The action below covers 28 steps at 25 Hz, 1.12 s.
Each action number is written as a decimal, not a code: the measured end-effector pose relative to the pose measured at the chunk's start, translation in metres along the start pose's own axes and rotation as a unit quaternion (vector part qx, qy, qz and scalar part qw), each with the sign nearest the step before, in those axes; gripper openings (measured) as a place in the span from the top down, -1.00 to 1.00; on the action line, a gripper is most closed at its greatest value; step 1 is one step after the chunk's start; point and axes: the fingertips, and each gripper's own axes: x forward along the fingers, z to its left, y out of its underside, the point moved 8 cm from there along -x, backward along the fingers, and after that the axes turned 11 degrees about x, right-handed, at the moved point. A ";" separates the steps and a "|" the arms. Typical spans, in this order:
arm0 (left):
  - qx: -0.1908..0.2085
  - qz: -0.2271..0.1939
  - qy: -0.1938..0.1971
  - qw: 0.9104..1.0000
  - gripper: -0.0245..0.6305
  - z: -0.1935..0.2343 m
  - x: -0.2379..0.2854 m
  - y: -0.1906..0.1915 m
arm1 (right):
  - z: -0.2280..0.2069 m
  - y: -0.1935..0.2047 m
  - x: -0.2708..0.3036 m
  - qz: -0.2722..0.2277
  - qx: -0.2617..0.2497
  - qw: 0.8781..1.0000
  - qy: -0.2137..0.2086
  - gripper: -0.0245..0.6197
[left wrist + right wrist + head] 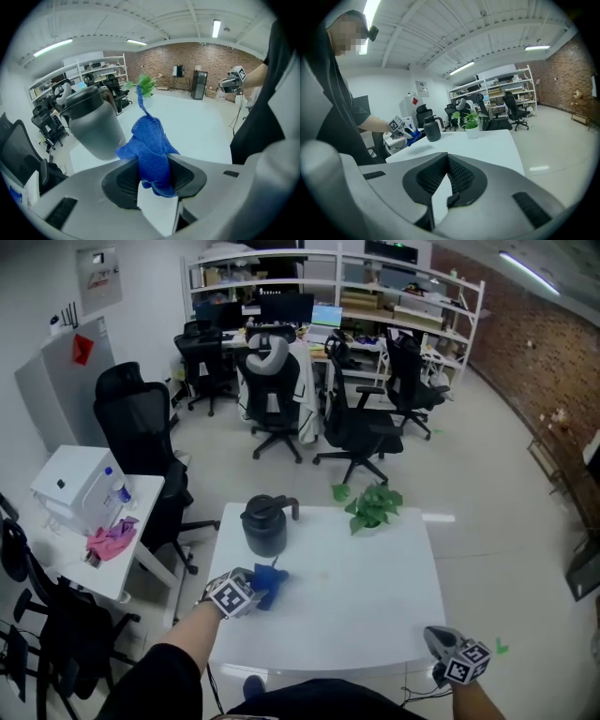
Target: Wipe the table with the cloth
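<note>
Pinching the cloth (150, 140) between them, the jaws of my left gripper (152, 171) are closed on its bunched middle; its loose end sticks forward past the tips. A jug (91, 124) stands just left of the jaws, and the counter (356, 596) spreads ahead and rightward. My right gripper (449, 176), jaws together and empty, hangs well apart.

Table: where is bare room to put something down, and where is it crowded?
Bare: the middle and right of the table, from the plant to the near edge. Crowded: the left side, with the jug and the cloth held by the left gripper.
</note>
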 end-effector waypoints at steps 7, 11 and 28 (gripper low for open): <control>0.020 0.014 0.021 0.999 0.47 -0.002 0.085 -0.084 | -0.024 0.009 -0.023 -0.011 0.022 1.000 0.017 0.88; 0.045 0.044 0.036 0.997 0.47 -0.012 0.137 -0.112 | -0.037 0.017 -0.030 -0.011 0.037 0.999 0.021 0.88; 0.101 0.111 0.064 0.987 0.47 -0.028 0.221 -0.119 | -0.064 0.029 -0.039 -0.012 0.063 0.997 0.038 0.88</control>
